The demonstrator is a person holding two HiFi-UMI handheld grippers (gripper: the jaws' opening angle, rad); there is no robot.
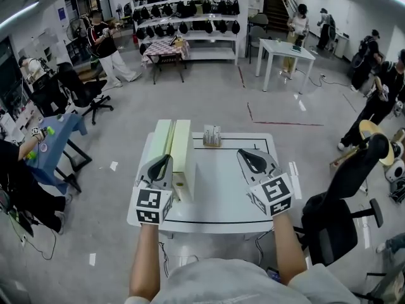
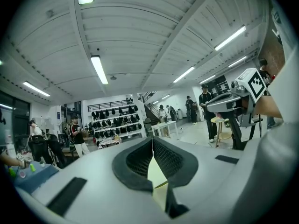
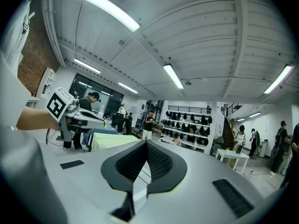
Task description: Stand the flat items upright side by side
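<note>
Holding a gripper in each hand, person faces a white tabletop (image 1: 221,192) w/ a thin black line drawn near its edge.

Left gripper (image 1: 166,158): jaws clenched tight, black pads meet at the tips, nothing betw. them. Its marker cube (image 1: 152,206) sits at the near end, close to the tabletop's front edge. Tips lie just beside the near part of the flat items, overlapping them in head view; touching or not, can't tell.

Right gripper (image 1: 242,152): jaws also clenched, empty. Marker cube (image 1: 276,194) at the rear. It's over the right half of the tabletop, well apart from the flat items.

Flat items: two long pale yellow-green slabs, left slab (image 1: 162,143) and right slab (image 1: 182,145), side by side and touching along their length, on the left part of the tabletop, running from the far edge toward the person. Near end of the right slab shows a tan face. On edge or lying flat, can't say for sure from above. Seen from the right gripper view they read as a pale block beyond the other gripper.

Small pale holder (image 1: 212,135) stands at the far edge, centre, near the slabs but apart.

Bkgd: shelves w/ dark bags (image 1: 183,8), a white table (image 1: 286,49), black office chair (image 1: 342,198) to the right, several people standing around.
</note>
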